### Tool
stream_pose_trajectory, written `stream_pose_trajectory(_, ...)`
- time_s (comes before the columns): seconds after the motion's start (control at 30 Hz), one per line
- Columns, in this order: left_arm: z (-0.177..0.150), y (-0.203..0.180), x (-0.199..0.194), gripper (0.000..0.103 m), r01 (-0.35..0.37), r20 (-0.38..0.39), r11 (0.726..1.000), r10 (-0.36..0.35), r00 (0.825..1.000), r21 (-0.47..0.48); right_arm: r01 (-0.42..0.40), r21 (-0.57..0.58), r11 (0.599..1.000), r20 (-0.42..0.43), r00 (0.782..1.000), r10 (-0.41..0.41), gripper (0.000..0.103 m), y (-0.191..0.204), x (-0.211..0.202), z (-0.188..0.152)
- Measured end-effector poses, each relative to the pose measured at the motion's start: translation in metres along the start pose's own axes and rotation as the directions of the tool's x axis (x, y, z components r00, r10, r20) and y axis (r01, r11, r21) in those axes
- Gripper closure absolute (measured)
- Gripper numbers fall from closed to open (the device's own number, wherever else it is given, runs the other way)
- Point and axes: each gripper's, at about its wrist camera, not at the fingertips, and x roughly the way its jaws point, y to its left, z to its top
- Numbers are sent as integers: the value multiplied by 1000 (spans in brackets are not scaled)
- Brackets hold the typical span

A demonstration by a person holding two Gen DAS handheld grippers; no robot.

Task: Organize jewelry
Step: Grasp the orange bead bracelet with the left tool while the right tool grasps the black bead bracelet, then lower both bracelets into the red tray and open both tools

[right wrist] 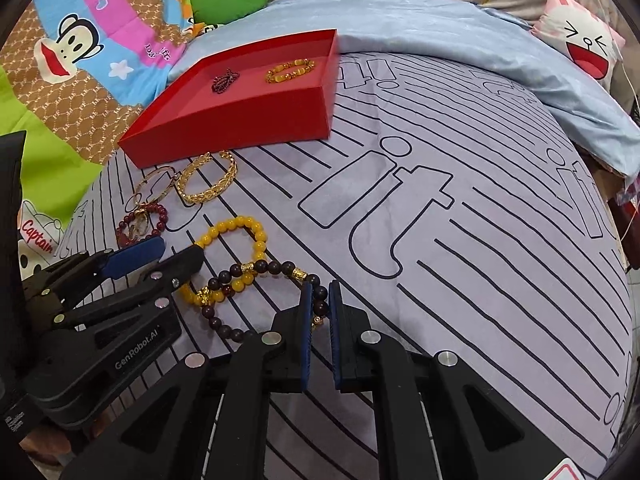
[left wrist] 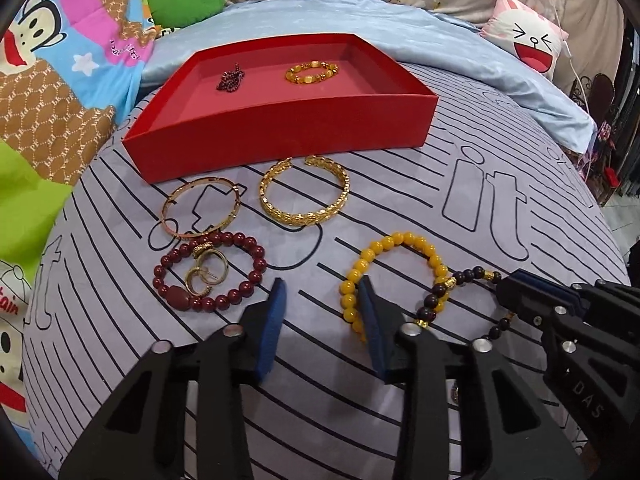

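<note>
A red tray (left wrist: pixel 280 128) holds a dark red bead string (left wrist: pixel 230 76) and a gold bead bracelet (left wrist: pixel 311 72). On the grey striped cover lie a thin gold bangle (left wrist: pixel 200 208), a gold cuff (left wrist: pixel 304 192), a maroon bead bracelet (left wrist: pixel 210 272) with gold rings (left wrist: pixel 206 274) inside, a yellow bead bracelet (left wrist: pixel 392 276) and a dark bead bracelet (right wrist: pixel 272 276). My left gripper (left wrist: pixel 322 296) is open, its right finger resting on the yellow bracelet. My right gripper (right wrist: pixel 320 296) is closed around the dark bracelet's beads.
A light blue blanket (left wrist: pixel 440 48) lies behind the tray. Cartoon pillows (left wrist: pixel 60 60) sit at the left and a pink face cushion (left wrist: pixel 528 40) at the back right. The cover (right wrist: pixel 480 240) stretches to the right.
</note>
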Motion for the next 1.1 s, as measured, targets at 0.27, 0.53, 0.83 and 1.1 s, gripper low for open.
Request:
stream_pose_trajectory(0.27,-2,15,-4,96,-14,-15,999,13,1000,-44,-11,-9,1000,-5,1000,11,95,6,2,-1)
stream_pose_trajectory(0.53,-13,33,-16,96,-9,-29,996,7,1000,-84,-22,-16,1000,-1,1000,22,95,12,0,0)
stream_pose_trajectory(0.83,-10,48,-34,96,-6,-9,993,5,1000,-115,-42,-58,997,56,997,46,95,31,-18,19)
stream_pose_trajectory(1.1,1,50,-50,96,-8,23,994,10,1000,-107,-53,-73,996,92,994,60,95,41,-30,35)
